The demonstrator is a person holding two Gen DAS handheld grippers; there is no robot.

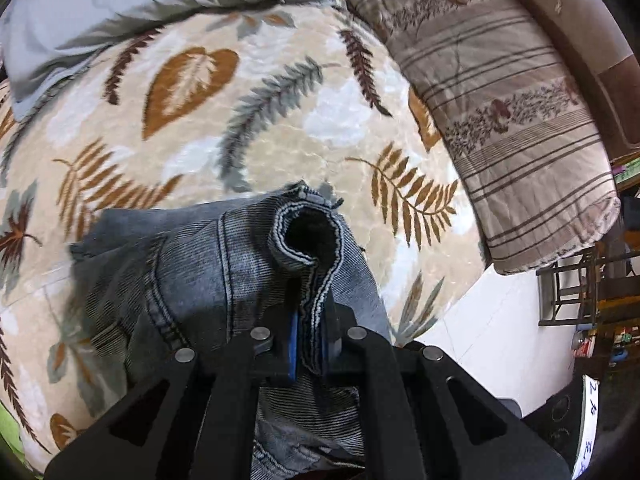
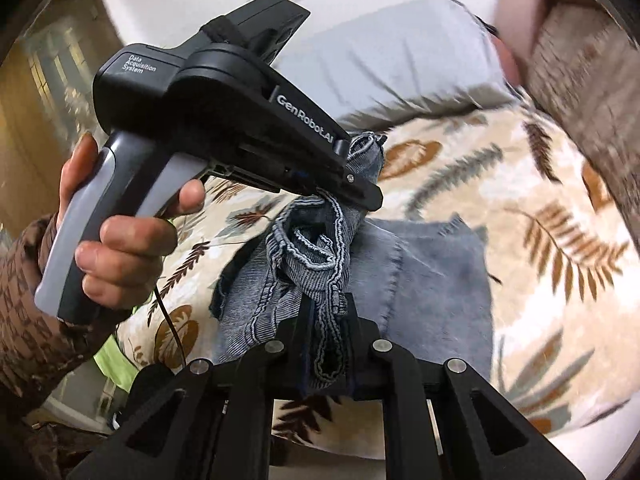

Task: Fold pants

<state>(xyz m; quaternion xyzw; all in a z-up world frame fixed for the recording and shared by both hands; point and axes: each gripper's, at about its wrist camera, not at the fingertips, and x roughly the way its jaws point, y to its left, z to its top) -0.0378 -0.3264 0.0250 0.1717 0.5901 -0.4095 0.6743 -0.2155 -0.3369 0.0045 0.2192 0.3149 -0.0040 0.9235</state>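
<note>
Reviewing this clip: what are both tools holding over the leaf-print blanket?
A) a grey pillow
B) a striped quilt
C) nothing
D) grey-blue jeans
D: the left tool and the right tool each pinch a bunched, stitched edge of the jeans, while the pillow and the quilt lie untouched on the blanket.
</note>
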